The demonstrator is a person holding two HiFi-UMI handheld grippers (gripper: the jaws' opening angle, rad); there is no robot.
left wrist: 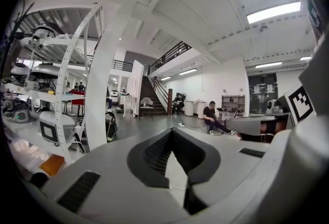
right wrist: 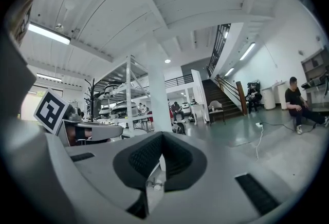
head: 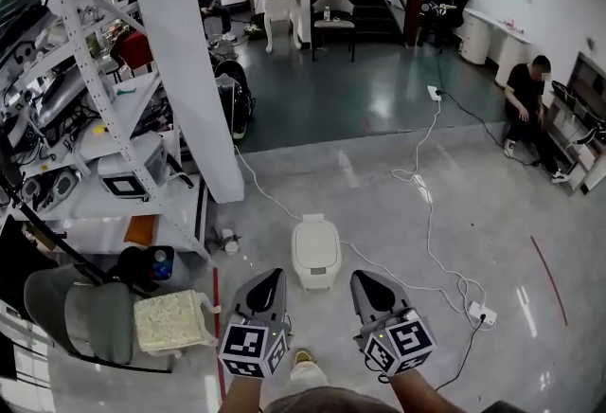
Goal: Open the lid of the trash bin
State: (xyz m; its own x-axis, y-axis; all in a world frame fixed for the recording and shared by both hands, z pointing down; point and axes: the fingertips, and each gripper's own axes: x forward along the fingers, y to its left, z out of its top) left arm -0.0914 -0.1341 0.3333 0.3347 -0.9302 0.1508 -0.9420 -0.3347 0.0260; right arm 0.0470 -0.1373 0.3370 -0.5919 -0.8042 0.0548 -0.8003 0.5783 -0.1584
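Left hand-held gripper, right hand-held gripper, both closed, near trash bin.

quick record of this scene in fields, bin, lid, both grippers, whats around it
trash bin: white, on the floor ahead of both grippers
lid: down, closed
left gripper: jaws together, nothing held, off the bin
right gripper: jaws together, nothing held, off the bin
nearby: white cable on the floor right of the bin; pillar and shelf rack to its left
task state: not begun
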